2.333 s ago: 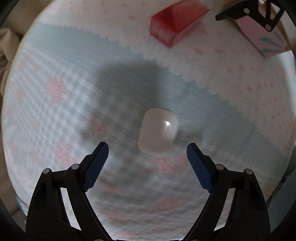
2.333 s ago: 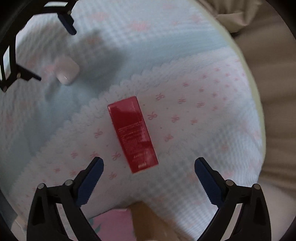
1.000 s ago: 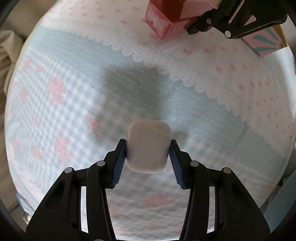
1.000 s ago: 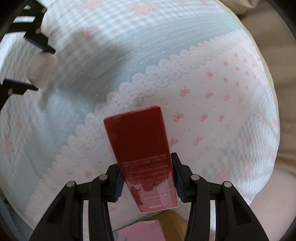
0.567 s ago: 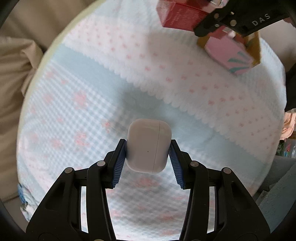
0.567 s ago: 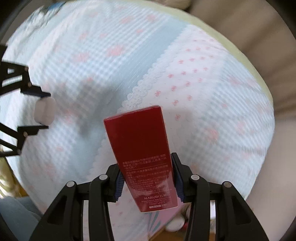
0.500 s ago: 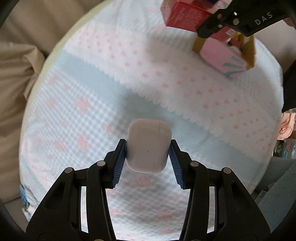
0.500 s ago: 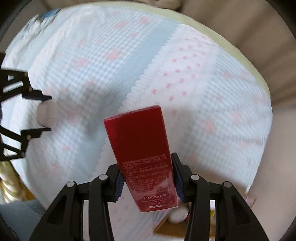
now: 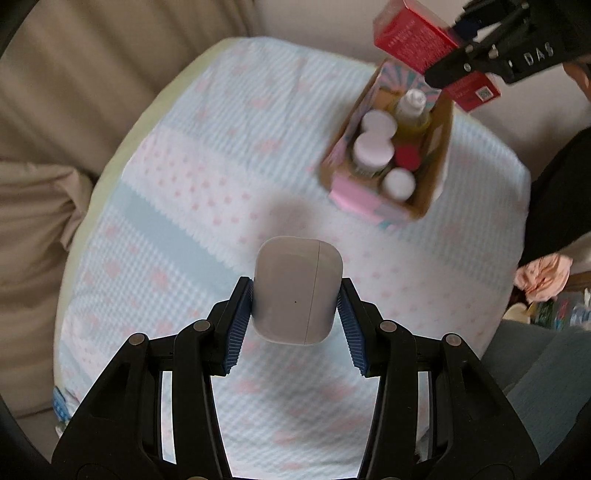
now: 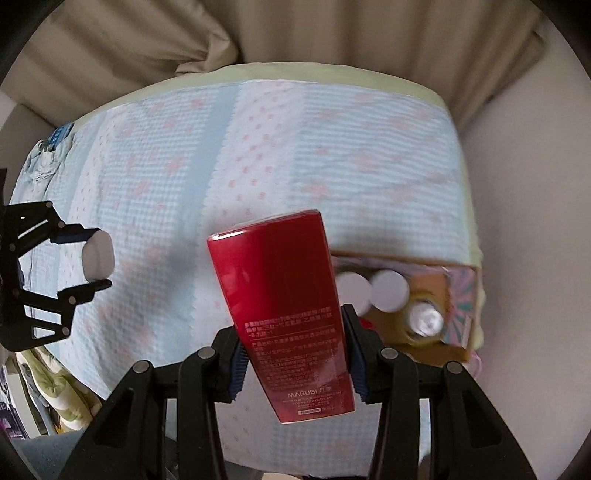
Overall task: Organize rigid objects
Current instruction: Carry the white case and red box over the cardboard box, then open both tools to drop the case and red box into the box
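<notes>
My left gripper (image 9: 295, 317) is shut on a white earbud case (image 9: 297, 291) and holds it high above the bed. My right gripper (image 10: 293, 350) is shut on a red carton (image 10: 284, 295), also lifted. In the left wrist view the right gripper (image 9: 476, 44) holds the red carton (image 9: 410, 33) above an open cardboard box (image 9: 424, 206) with pink sides. The box (image 10: 454, 350) holds several bottles and jars with white lids (image 10: 389, 290). In the right wrist view the left gripper (image 10: 92, 258) with the earbud case (image 10: 98, 258) is at the far left.
A blue and pink patterned blanket (image 9: 207, 206) covers the round surface. Beige cushions (image 9: 55, 110) surround it at the left and back. A person's dark sleeve (image 9: 554, 199) and pink cloth (image 9: 543, 277) are at the right edge.
Both grippers have closed on their objects and risen well above the blanket. The right gripper with the red carton now hangs over the open box, whose contents have come into view.
</notes>
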Demonstrator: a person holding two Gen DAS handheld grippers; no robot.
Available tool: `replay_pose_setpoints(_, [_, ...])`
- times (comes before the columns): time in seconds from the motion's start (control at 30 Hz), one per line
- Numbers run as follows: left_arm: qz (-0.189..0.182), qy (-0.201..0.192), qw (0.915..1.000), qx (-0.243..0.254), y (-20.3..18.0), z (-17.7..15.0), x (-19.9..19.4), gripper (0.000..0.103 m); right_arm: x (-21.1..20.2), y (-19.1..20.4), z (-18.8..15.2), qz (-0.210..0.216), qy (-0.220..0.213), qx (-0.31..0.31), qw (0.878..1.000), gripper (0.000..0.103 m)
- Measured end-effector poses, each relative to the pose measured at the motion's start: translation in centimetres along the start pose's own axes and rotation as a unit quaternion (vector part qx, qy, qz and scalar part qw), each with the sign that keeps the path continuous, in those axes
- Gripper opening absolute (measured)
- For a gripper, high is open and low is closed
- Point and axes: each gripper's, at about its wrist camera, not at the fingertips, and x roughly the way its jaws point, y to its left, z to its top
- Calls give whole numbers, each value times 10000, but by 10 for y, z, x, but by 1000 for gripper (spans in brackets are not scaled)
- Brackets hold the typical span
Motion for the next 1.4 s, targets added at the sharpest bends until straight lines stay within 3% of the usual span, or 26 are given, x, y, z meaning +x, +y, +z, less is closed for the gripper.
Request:
replay_pose_setpoints(0.27, [-268, -66, 9995, -140, -73, 83, 14, 43, -14, -93, -41, 69, -79, 359, 9993, 42])
replay_pose_setpoints(0.53, [-637, 167, 9969, -426, -124, 147, 81, 43, 31, -183, -67, 407, -9, 1101, 9931, 42])
replay_pose_setpoints(0.67, [-759, 365, 9944, -632, -133, 163, 117, 43, 55, -201, -74, 791, -13, 1219, 9894, 42])
replay_pose_setpoints(0.83, [-847, 630, 9893, -1010, -129, 169, 156, 43, 85, -197, -73, 1334, 19, 1088, 9851, 42])
replay_pose_setpoints(1.0, [-853, 808, 9754, -1867, -107, 151, 187, 43, 116, -180, -66, 1521, 52, 866, 9845, 42])
replay_pose_setpoints(1.17, [-809, 765, 9530, -2817, -84, 134, 204, 43, 145, -171, -56, 1559, 74, 879, 9838, 42])
replay_pose_setpoints(1.27, [-779, 737, 9429, -3154, -77, 128, 210, 43, 159, -168, -52, 1519, 126, 890, 9843, 42])
replay_pose_setpoints(1.4, [-734, 657, 9368, -3356, -75, 128, 212, 44, 174, -165, -52, 1532, 248, 887, 9839, 42])
